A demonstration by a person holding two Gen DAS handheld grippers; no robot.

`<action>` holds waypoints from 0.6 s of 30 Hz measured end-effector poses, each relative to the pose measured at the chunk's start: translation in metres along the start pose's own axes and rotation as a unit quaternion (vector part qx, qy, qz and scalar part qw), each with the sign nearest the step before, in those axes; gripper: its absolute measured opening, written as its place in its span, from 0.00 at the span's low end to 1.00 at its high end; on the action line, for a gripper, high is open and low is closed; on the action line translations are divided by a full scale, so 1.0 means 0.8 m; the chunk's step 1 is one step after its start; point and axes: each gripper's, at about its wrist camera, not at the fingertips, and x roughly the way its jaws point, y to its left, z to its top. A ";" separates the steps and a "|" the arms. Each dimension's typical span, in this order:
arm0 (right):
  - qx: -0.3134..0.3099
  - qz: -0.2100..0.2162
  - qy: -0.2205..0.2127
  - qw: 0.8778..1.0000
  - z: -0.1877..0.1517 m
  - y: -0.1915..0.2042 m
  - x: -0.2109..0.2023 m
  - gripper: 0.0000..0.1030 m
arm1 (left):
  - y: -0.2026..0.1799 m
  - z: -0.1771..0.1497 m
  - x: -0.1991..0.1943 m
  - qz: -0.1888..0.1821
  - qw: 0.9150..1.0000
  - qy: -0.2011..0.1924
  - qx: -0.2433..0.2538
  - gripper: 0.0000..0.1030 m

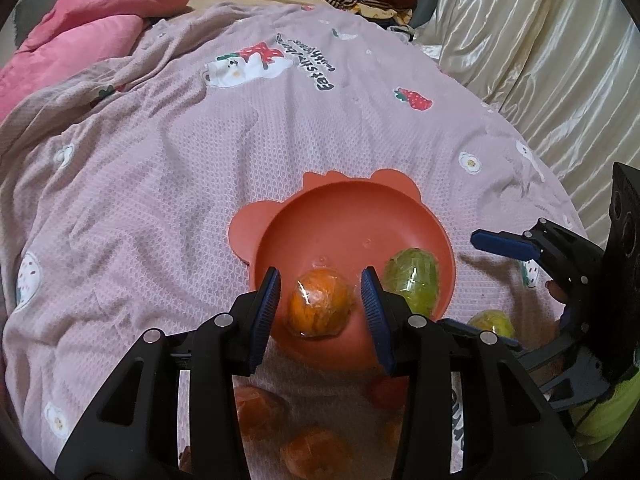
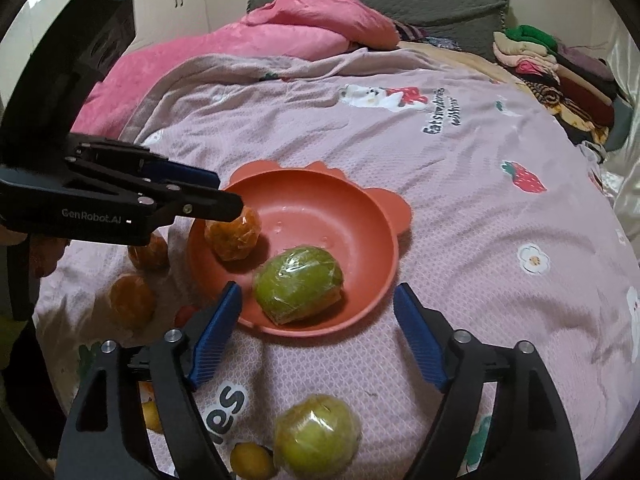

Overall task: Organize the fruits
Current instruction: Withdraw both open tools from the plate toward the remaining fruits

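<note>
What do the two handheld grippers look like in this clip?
Both the left gripper and right gripper have matte black linkage arms with silver pivot screws and blue ribbed finger pads. The left one's side carries white "GenRobot.AI" lettering. A yellow-green sleeve shows behind the right gripper.

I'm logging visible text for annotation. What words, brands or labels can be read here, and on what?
"GenRobot.AI": white print on the black left gripper body.
"Eat strawberries with...": dark embroidery on the pink waffle-knit strawberry blanket; last word unreadable.
"...es": white letters on the blanket, partly hidden.
</note>
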 end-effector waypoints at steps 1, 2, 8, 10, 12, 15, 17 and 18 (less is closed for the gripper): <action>0.003 -0.001 -0.002 1.000 -0.001 -0.002 -0.003 0.79 | -0.001 -0.001 -0.002 0.001 1.000 -0.002 0.000 0.34; 0.006 -0.004 -0.006 1.000 -0.002 -0.004 -0.007 0.81 | -0.001 -0.002 -0.005 0.001 1.000 -0.005 -0.001 0.35; 0.017 -0.010 -0.021 1.000 -0.003 -0.008 -0.024 0.87 | -0.003 -0.003 -0.021 0.005 1.000 -0.019 -0.003 0.44; 0.021 -0.012 -0.027 0.999 -0.004 -0.008 -0.030 0.89 | -0.005 -0.005 -0.027 0.007 1.000 -0.024 -0.002 0.46; 0.022 -0.013 -0.031 0.999 -0.004 -0.008 -0.035 0.91 | -0.006 -0.007 -0.031 0.007 1.000 -0.028 -0.003 0.49; 0.025 -0.014 -0.036 0.999 -0.006 -0.008 -0.042 0.91 | -0.007 -0.010 -0.039 0.009 0.999 -0.035 -0.005 0.53; 0.027 -0.016 -0.038 0.999 -0.007 -0.008 -0.045 0.92 | -0.007 -0.012 -0.046 0.010 0.999 -0.040 -0.008 0.56; 0.027 -0.017 -0.039 0.999 -0.008 -0.008 -0.047 0.92 | -0.006 -0.014 -0.048 0.011 0.999 -0.042 -0.008 0.57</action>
